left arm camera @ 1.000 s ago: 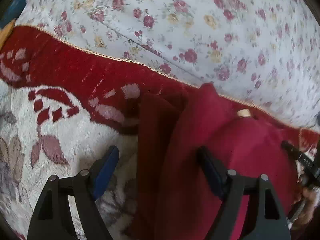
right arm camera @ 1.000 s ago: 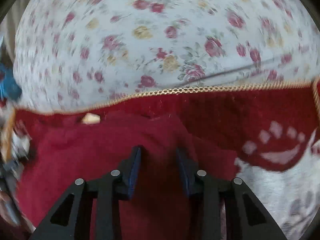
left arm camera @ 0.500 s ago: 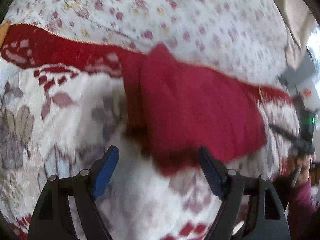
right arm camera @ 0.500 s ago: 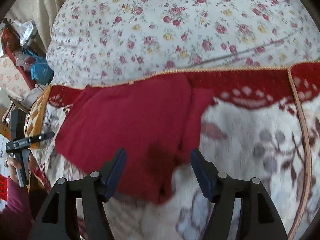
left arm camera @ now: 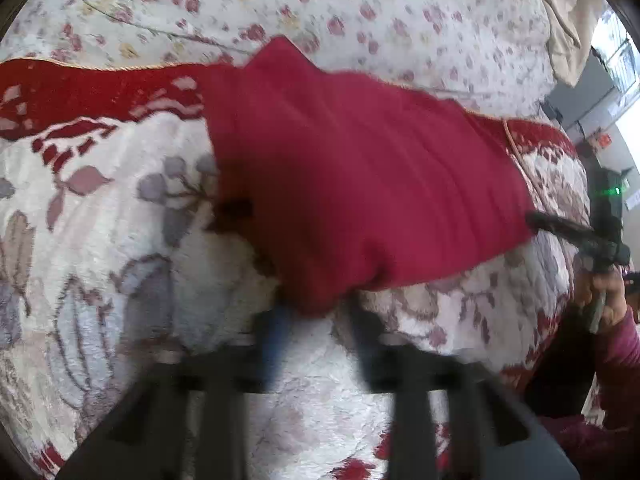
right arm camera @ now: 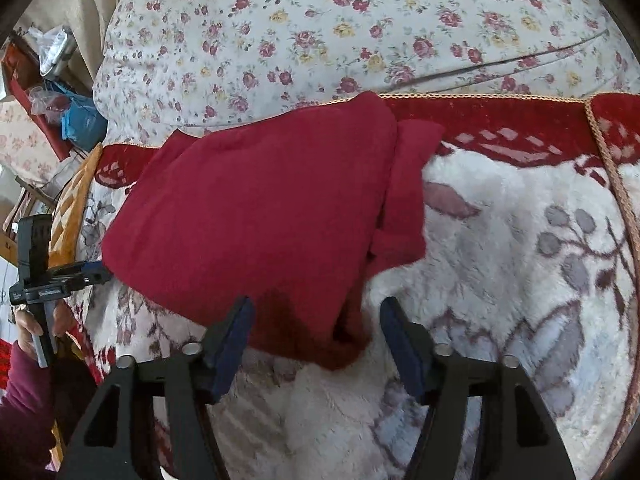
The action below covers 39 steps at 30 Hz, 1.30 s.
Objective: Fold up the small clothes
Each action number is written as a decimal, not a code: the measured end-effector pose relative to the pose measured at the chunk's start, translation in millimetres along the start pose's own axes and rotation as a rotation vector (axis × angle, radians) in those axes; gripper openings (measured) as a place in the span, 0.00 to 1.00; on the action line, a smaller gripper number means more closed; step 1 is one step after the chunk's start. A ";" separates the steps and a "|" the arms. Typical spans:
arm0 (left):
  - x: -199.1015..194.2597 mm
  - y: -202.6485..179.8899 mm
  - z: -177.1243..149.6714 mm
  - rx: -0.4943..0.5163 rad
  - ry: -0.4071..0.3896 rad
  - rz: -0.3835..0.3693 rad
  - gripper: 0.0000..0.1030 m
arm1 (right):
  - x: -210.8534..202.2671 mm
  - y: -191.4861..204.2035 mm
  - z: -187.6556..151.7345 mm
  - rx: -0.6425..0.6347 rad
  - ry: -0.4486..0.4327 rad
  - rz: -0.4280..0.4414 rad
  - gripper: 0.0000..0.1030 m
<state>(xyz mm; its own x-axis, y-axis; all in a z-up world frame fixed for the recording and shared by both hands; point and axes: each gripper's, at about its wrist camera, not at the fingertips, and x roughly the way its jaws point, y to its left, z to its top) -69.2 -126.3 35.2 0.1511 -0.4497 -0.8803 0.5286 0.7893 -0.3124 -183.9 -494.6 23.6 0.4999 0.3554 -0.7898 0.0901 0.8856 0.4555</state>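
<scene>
Left gripper (left arm camera: 316,344): blurred in its own view, its jaws have just been closing and now stand narrow, with a slim gap between them. The near hem of the red garment (left arm camera: 360,184) hangs just in front of the tips; whether the pads press on the cloth cannot be told through the blur.

Right gripper (right arm camera: 316,336): sharp in its own view, its jaws have just been closing, yet they stand spread. The near corner of the same garment (right arm camera: 260,208) lies between the fingers (right arm camera: 236,336), and the pads stand apart from the cloth.

The garment lies folded and flat on a white fleece blanket (right arm camera: 520,260) with grey leaves and a red border, its far edge reaching the flowered sheet (right arm camera: 320,20) beyond.

At the margin of each view, the other gripper appears in a hand (right arm camera: 32,328) with a dark red sleeve (right arm camera: 24,400).
</scene>
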 end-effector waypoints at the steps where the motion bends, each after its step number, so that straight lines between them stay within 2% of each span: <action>1: 0.1 -1.7 0.1 0.004 -0.005 0.008 0.18 | 2.3 0.1 1.0 -0.002 -0.001 -0.012 0.31; 3: -4.8 -3.8 -1.1 0.017 -0.014 0.023 0.14 | 0.3 -0.1 3.3 -0.010 -0.010 -0.023 0.15; 8: -38.6 3.6 -7.2 0.023 -0.071 0.045 0.10 | -32.2 -0.6 7.3 -0.032 -0.072 -0.016 0.09; 10: -39.2 14.1 -12.7 -0.015 -0.074 0.038 0.09 | -31.7 -3.2 5.5 -0.031 -0.057 -0.028 0.08; 13: -16.1 23.0 -22.2 -0.064 -0.005 0.053 0.09 | -13.2 -5.7 -2.9 -0.024 0.003 -0.062 0.08; 16: -17.6 15.5 -22.9 -0.044 -0.009 0.073 0.09 | -24.9 -7.1 -0.9 -0.003 -0.006 -0.042 0.10; 18: -28.3 11.0 -20.9 -0.034 -0.022 0.080 0.09 | -44.7 -5.3 2.1 0.004 -0.056 -0.058 0.16; 19: -35.3 7.9 -19.1 -0.032 -0.038 0.086 0.12 | -50.5 -4.8 3.0 -0.002 -0.071 -0.063 0.18; 20: -40.4 5.1 -16.9 -0.031 -0.047 0.088 0.17 | -59.1 -1.9 6.5 -0.013 -0.096 -0.073 0.25; 22: -51.2 -2.2 -9.9 -0.038 -0.076 0.075 0.46 | -64.0 2.3 13.3 -0.024 -0.126 -0.086 0.35; 25: -58.3 -13.1 3.4 -0.051 -0.140 0.050 0.52 | -52.9 8.9 33.0 -0.031 -0.136 -0.099 0.37; 27: -54.6 -18.9 15.9 -0.090 -0.162 0.062 0.57 | -34.1 13.7 51.4 -0.039 -0.129 -0.117 0.37; 31: -33.1 -11.5 36.1 -0.223 -0.186 0.170 0.60 | 14.8 16.5 95.0 -0.010 -0.105 -0.138 0.37; 34: -15.3 0.6 40.5 -0.252 -0.197 0.295 0.60 | 55.3 5.3 122.6 0.030 -0.085 -0.190 0.37; 35: -8.2 7.0 39.8 -0.255 -0.189 0.326 0.60 | 74.2 -5.7 129.3 0.067 -0.053 -0.214 0.37; 36: -1.5 14.1 38.8 -0.263 -0.178 0.336 0.61 | 92.1 -18.6 132.9 0.108 -0.024 -0.226 0.37; 37: 4.3 24.7 37.2 -0.287 -0.169 0.309 0.68 | 98.6 -25.6 134.6 0.135 -0.035 -0.219 0.37; 39: 5.5 42.8 34.2 -0.374 -0.176 0.237 0.71 | 96.7 -20.8 141.5 0.138 -0.033 -0.249 0.37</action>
<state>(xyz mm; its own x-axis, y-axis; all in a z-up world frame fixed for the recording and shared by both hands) -17.1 -109.3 29.2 0.3874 -0.2779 -0.8790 0.1303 0.9604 -0.2462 -15.6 -521.0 -4.2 0.4751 0.1200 -0.8717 0.3289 0.8946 0.3025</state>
